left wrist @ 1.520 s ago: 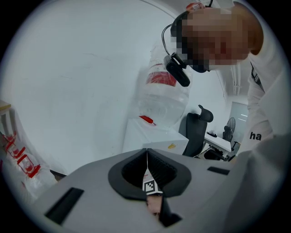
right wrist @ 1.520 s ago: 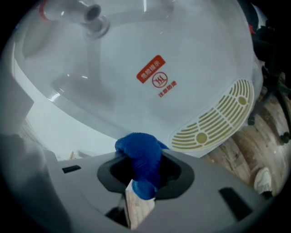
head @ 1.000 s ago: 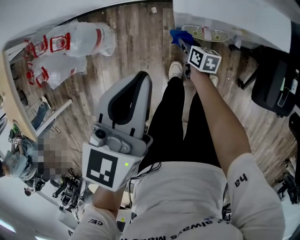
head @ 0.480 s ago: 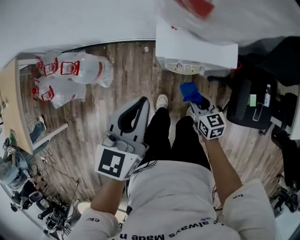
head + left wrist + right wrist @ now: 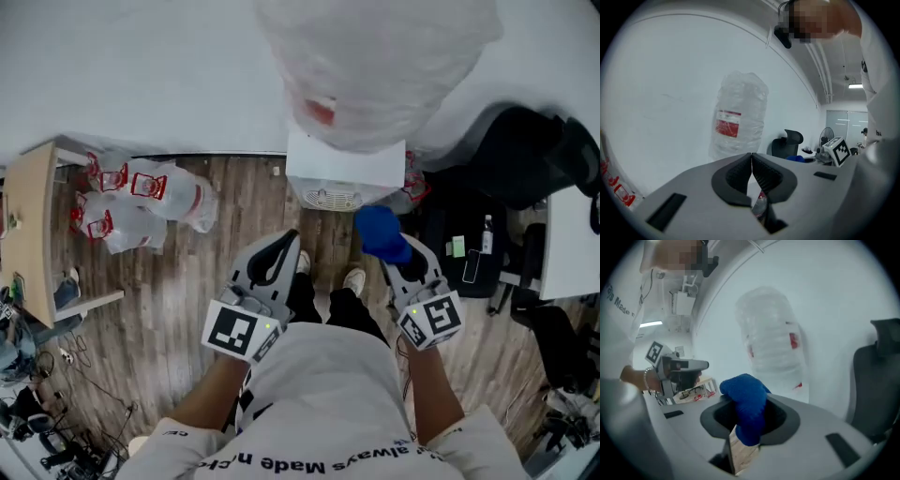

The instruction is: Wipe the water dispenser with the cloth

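- Head view: the water dispenser (image 5: 342, 173) stands against the wall straight ahead of the person, with its big clear bottle (image 5: 375, 66) on top. The right gripper (image 5: 389, 246) is raised just in front of the dispenser's lower front, with the blue cloth (image 5: 380, 232) bunched at its tips. The cloth looks close to the dispenser but not on it. The left gripper (image 5: 281, 246) is held beside it, a little further from the dispenser.
- Left gripper view: the ribbed pads (image 5: 759, 174) are pressed together at the tips with nothing between them. The bottle rises ahead, and an office chair (image 5: 787, 140) stands to the dispenser's right.
- Right gripper view: the jaws are clamped on the cloth, which bulges up out of the tips and hangs down between them. The bottle is ahead and slightly right.
- Judgement: this looks like the approach, with wiping not yet begun. The next move calls for carrying the cloth forward until it presses on the dispenser's body, then stroking across the surface. The left gripper has no evident part in this.
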### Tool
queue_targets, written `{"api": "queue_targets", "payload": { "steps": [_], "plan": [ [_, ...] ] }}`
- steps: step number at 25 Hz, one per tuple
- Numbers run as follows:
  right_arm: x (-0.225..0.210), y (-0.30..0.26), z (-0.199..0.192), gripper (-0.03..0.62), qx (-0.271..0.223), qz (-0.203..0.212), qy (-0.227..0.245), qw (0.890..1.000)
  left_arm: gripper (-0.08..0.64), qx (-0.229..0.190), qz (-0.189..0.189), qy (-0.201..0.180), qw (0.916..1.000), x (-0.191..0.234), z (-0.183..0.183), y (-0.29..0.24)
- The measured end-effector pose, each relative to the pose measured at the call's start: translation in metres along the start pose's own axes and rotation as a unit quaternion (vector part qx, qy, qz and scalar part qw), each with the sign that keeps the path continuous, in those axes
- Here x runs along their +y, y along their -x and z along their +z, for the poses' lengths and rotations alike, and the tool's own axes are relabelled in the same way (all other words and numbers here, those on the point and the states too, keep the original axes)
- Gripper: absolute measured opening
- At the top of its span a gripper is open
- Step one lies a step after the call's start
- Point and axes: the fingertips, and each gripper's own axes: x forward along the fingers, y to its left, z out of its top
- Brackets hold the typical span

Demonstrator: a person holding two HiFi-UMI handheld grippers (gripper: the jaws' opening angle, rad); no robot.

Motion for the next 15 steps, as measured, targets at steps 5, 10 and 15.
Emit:
{"api": "queue_targets", "payload": {
  "steps": [5, 10, 15],
  "plan": [
    [0.012, 0.043, 0.065, 0.115, -0.032, 0.000, 0.036, 0.999, 0.021, -0.017, -0.009, -0.001, 0.9998, -0.022, 0.029, 0.004],
    [0.019, 0.072, 0.115, 0.115, -0.050, -0.007, 0.056, 0.997, 0.021, -0.043, -0.017, -0.006, 0.9989, -0.036, 0.064, 0.006],
    [0.027, 0.089, 0.153, 0.115, -0.067, -0.005, 0.072, 0.995, 0.021, -0.061, -0.028, -0.010, 0.9977, -0.051, 0.093, 0.011]
  ]
}}
